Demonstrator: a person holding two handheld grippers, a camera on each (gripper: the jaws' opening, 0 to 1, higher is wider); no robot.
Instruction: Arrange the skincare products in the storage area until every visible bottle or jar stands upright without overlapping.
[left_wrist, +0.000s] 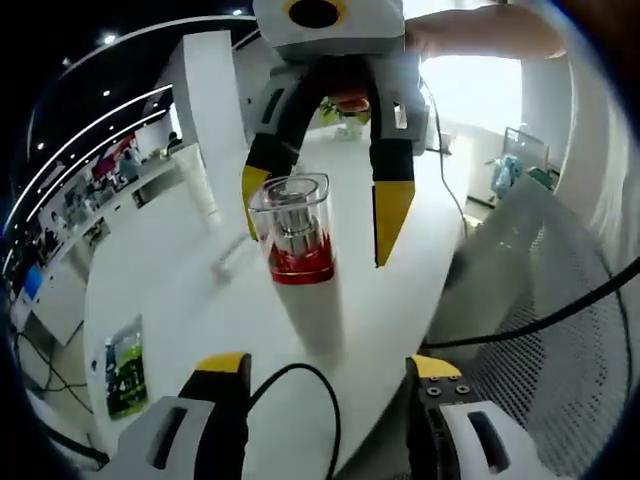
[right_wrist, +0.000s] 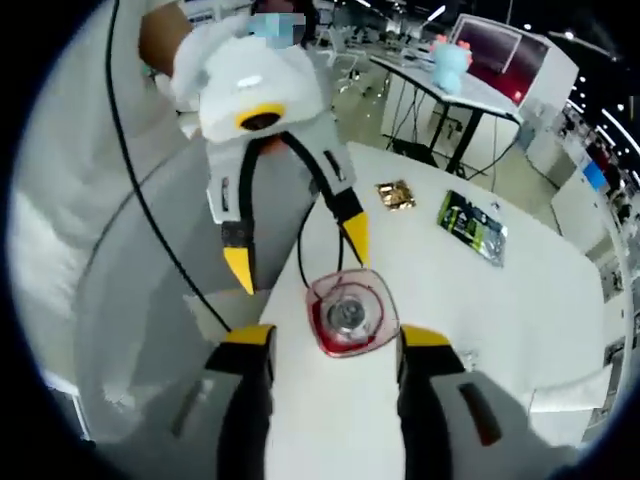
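The skincare bottle (left_wrist: 296, 232), a white cylinder with a red band and a clear square cap, is standing upright on the round white surface (left_wrist: 180, 290). In the left gripper view the left hand-held gripper (left_wrist: 325, 368) is sitting at the bottom with its yellow-tipped jaws spread apart and gripping nothing, the bottle rising beyond them. Across the bottle, the right hand-held gripper (left_wrist: 320, 215) is reaching in from the top, its jaws flanking the cap on either side; a gap seems to remain on the right side, though it is hard to tell whether the left jaw is touching the cap. A hand (left_wrist: 480, 32) is showing above that gripper.

The right gripper view is looking down on the bottle's cap (right_wrist: 350, 312), showing its clear square outline, a red ring and a metallic centre, sitting just ahead of the right hand-held gripper (right_wrist: 338, 345), whose jaws are parted wide. The left hand-held gripper (right_wrist: 297, 252) is coming in from above, open as well. This view is also showing a green flat packet (right_wrist: 472, 226) and a small gold sachet (right_wrist: 397, 194) lying on the surface further off. In the left gripper view the green flat packet (left_wrist: 126, 366) is lying near the surface's near edge.
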